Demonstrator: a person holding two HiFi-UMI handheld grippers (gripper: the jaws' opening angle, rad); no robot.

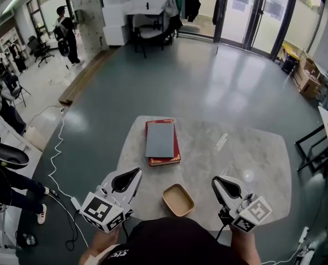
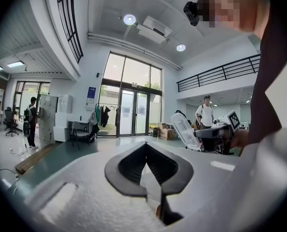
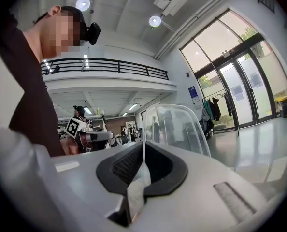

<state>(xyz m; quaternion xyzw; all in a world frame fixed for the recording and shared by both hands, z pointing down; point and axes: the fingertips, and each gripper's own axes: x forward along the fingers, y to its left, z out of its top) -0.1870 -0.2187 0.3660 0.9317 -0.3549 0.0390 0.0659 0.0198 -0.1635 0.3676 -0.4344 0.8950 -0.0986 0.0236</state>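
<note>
My right gripper [image 3: 143, 142] is shut on a thin clear plastic piece [image 3: 178, 128] that rises upright from between its jaws. The left gripper view shows that plastic piece [image 2: 184, 129] standing above the right gripper [image 2: 216, 132]. My left gripper [image 2: 146, 145] has its jaws closed tip to tip with nothing between them. In the head view both are held over the near edge of a pale stone table [image 1: 263, 153], the left gripper [image 1: 136, 174] at the table's left and the right gripper [image 1: 215, 180] further right. A small wooden tray [image 1: 178, 199] lies between them.
A grey book on a red book [image 1: 162, 142] lies at the table's far left. A clear strip [image 1: 221, 142] rests mid-table. A white cable [image 1: 58, 148] runs over the floor at left. Chairs, coats, boxes [image 1: 307, 76] and people [image 1: 66, 32] stand farther off.
</note>
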